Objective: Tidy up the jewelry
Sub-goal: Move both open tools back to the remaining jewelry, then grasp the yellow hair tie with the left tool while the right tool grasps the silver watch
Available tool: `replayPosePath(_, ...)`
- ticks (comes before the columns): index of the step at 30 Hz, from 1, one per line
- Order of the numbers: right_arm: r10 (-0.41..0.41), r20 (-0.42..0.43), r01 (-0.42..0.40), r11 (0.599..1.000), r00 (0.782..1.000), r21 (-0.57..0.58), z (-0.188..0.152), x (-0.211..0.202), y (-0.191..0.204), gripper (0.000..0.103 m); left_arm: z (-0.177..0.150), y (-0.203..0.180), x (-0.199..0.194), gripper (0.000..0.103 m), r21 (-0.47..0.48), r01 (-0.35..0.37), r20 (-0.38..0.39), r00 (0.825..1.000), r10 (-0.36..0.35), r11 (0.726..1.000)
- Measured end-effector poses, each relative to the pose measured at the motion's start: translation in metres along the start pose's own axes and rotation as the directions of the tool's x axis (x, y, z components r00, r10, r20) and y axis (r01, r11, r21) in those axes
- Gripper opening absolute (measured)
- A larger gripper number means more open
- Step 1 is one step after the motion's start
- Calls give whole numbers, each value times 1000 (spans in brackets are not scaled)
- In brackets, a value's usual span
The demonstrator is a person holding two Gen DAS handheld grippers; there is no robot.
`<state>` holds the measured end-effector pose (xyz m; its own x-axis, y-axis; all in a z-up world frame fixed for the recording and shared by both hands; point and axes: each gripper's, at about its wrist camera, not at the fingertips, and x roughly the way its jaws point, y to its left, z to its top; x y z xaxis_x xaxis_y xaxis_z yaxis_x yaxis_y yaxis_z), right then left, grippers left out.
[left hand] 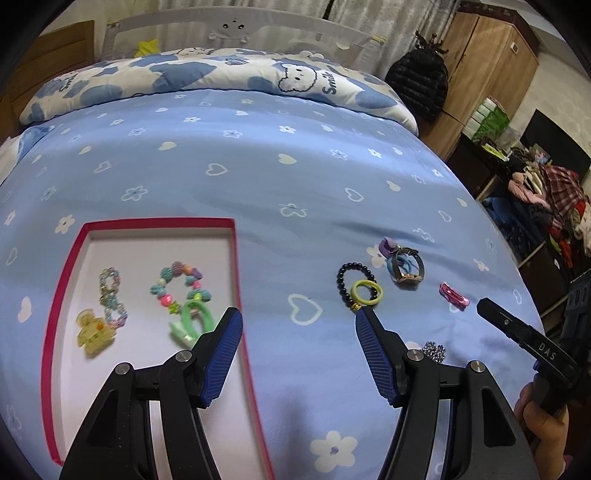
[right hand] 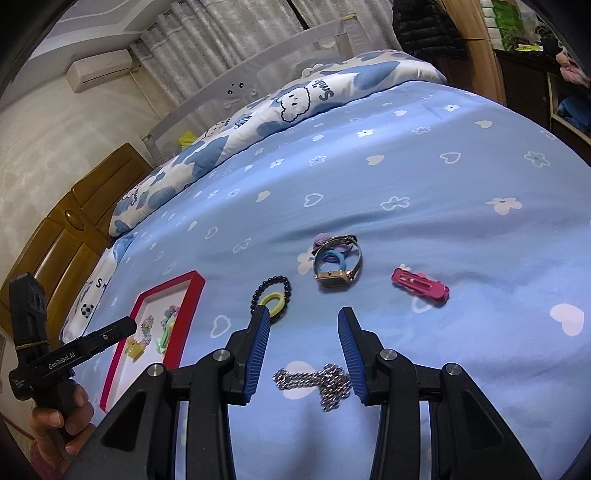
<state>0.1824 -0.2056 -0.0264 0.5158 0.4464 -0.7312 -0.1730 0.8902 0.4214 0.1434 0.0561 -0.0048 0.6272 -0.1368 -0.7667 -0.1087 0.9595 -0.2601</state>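
Note:
A red-rimmed box (left hand: 159, 223) lies on the blue bedsheet and holds a colourful bead bracelet (left hand: 181, 282), a pastel chain bracelet (left hand: 110, 295), a yellow hair claw (left hand: 94, 330) and a green piece (left hand: 194, 319). My left gripper (left hand: 299, 314) is open over the box's right rim, holding nothing. To the right on the sheet lie a black bead bracelet (right hand: 271, 286), a yellow hair tie (right hand: 275, 302), a watch (right hand: 334, 277) and a pink hair clip (right hand: 419, 286). My right gripper (right hand: 303, 314) is open, and a silver chain (right hand: 317, 380) lies on the sheet between its fingers, unsqueezed.
A cloud-print quilt (left hand: 221, 74) and a white bed rail (left hand: 236, 26) line the far side of the bed. A wooden wardrobe (left hand: 487, 59) and shelves with heaped clothes (left hand: 554, 199) stand off the bed's right edge. A hand (right hand: 62, 424) grips the left tool's handle.

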Motion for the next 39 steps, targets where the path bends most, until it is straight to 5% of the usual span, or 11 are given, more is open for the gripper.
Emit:
replayPosePath(17,-24,-34,23,1000,999,-13,33,40,-25,41,22,-68,86,63,167,96,-107,991,-79,981)
replayPosePath(24,-37,-77,36,999,996,-21,43,71,-37,41,28,-84,141,61,220,72,-162,986,-36,973)
replayPosePath(31,-54,-121,53,999,991,-11,43,97,-48,38,25,-92,174,18,235,70,-207,978,-20,969)
replayPosePath(33,-57,-131,57,998,990,-8,43,103,-50,37,25,-90,176,12,227,72,-204,979,-25,971)
replayPosePath(37,-64,-147,62,998,987,-20,41,111,-49,7,28,-83,171,4,197,101,-189,980,-63,975)
replayPosePath(39,-70,-149,66,997,986,-32,40,112,-47,6,29,-80,166,3,189,110,-180,981,-76,976)
